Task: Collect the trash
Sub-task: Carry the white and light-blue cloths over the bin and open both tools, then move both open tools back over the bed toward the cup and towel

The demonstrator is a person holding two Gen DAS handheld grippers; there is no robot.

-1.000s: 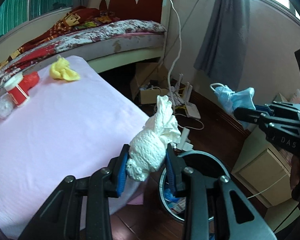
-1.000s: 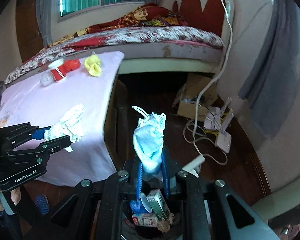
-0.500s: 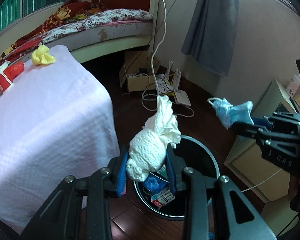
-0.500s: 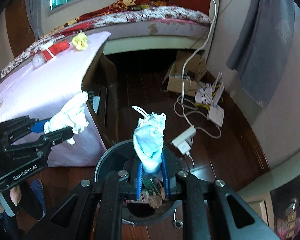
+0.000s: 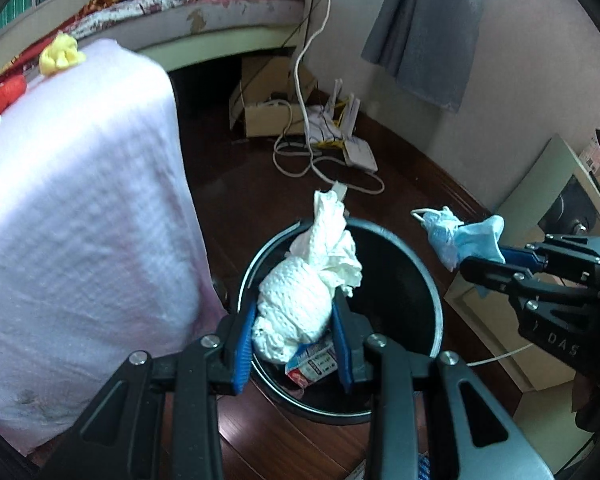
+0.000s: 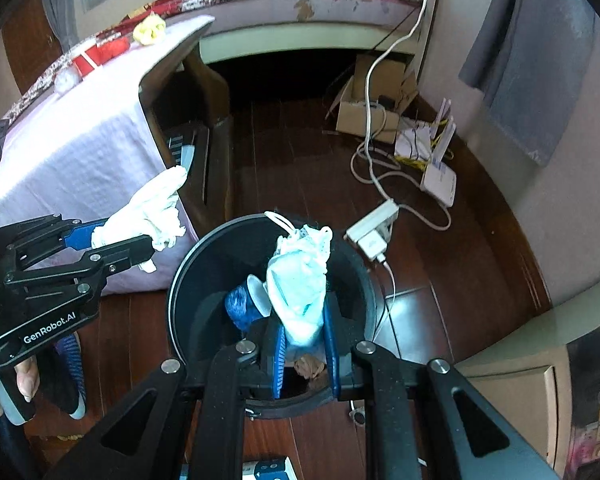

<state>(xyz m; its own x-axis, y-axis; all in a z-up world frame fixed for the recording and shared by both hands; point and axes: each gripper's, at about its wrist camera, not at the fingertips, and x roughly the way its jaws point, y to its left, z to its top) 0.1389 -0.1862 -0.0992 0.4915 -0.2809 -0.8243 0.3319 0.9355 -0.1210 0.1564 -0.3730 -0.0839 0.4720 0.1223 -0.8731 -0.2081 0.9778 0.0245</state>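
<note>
The white tissue wad (image 5: pixel 300 304) sits pinched between the blue pads of the left gripper (image 5: pixel 296 340), hanging right over the mouth of the black bin (image 5: pixel 428 292). It is a crumpled, knobbly-textured lump with a loose thin tail sticking up and forward past the far rim. The blue face mask (image 6: pixel 300 284) is clamped the same way in the right gripper (image 6: pixel 304 344), also above the bin opening, bunched up with its white ear loop poking out on top.

What worries me is that loose tail of tissue: I'd guess that if the jaws open while it lies over the rim, the wad could catch there and slide down outside onto the dark wood floor (image 6: pixel 300 168). The mask is light too, and its ear loop could snag on a finger when let go, so it might dangle instead of dropping. With both grippers crowded over one opening, they may also knock each other.

Inside the bin I can see a small carton (image 5: pixel 312 364) and something blue. Beside the bin stands the table with the pink cloth (image 5: pixel 80 200), where a yellow crumpled piece (image 5: pixel 60 54) and a red item (image 5: pixel 8 90) wait at the far end. Cables and a power strip (image 6: pixel 374 232) lie on the floor just beyond the bin.
</note>
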